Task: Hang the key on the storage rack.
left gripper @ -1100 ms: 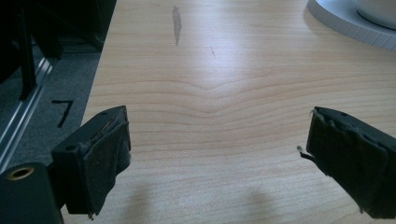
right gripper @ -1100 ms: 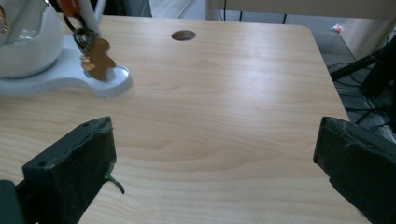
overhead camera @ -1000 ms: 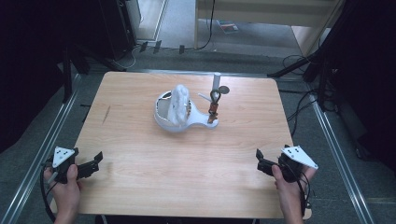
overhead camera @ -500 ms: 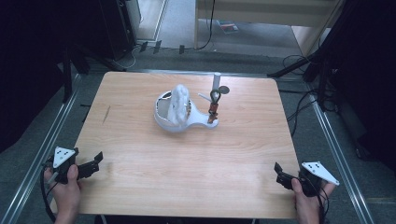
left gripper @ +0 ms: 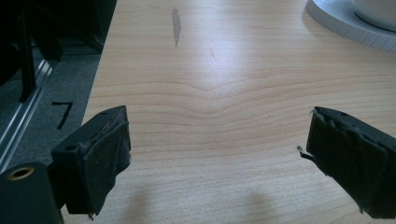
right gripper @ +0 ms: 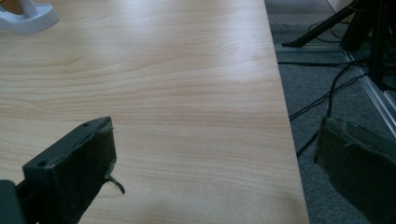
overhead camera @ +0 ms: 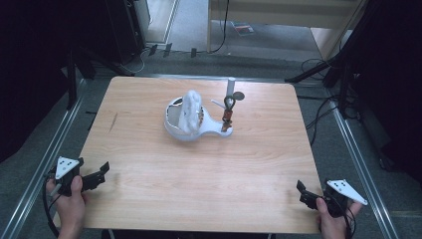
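Black jaws of left gripper [overhead camera: 103,170] and right gripper [overhead camera: 301,190] gape wide, holding nothing.

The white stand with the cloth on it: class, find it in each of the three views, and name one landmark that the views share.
High view: the white stand sits at the table's centre, toward the far edge.
Left gripper view: its ribbed rim fills the top right corner.
Right gripper view: its foot is in the top left corner.
Shared landmark: the wooden tabletop.
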Demonstrator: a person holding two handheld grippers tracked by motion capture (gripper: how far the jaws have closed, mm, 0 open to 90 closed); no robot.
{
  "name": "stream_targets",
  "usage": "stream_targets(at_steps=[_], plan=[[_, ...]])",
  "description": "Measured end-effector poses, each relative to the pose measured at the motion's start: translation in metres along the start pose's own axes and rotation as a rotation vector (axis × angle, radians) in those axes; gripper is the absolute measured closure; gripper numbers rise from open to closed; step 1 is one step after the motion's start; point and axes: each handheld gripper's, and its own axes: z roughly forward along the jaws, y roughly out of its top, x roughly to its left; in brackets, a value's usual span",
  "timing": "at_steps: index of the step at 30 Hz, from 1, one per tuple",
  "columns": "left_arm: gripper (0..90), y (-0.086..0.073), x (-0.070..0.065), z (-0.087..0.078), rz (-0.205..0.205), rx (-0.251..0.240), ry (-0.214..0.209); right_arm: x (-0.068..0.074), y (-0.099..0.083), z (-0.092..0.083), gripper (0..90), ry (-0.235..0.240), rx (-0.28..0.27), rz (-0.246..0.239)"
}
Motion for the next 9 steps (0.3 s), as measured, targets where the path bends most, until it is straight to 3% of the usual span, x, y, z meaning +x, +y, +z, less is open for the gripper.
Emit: stream_targets(at_steps=[9], plan=[[6.9,0.0007,0.0006,0.0014,-0.005,0.009,-0.005,-0.0006,0.0001,0.0002,0.0,-0.010,0.003,0.016]])
